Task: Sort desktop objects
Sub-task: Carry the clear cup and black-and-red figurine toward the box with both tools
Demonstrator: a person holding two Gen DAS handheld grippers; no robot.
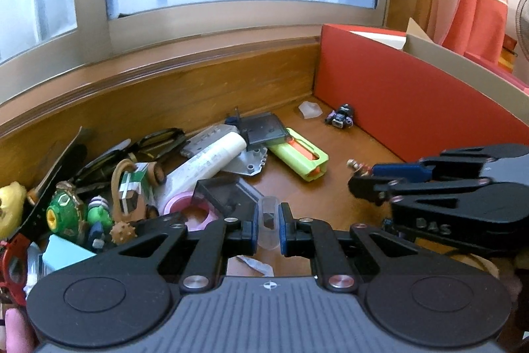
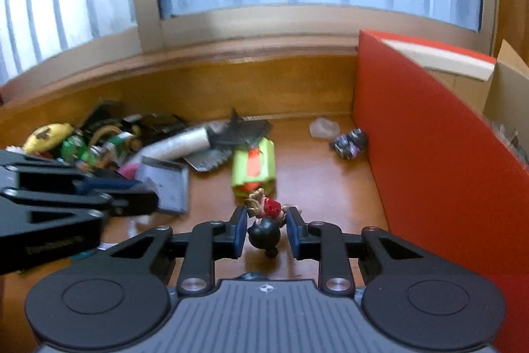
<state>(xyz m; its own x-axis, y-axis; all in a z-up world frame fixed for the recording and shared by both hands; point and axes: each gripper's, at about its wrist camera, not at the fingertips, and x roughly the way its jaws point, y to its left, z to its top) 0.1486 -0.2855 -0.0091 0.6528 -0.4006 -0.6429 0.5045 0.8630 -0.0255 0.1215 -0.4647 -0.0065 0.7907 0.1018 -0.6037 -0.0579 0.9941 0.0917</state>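
The left gripper has its jaws pressed on a small clear plastic case, which stands upright between the blue pads. Just ahead and to the left of those jaws sits the heap: a dark tinted box, a pink tape roll and a white tube. Farther ahead lies a lime-green toy blaster. The right gripper is shut on a little figurine, black ball at the bottom, red and gold on top. To the right of both jaws rises the red box wall, and the desk lies beneath
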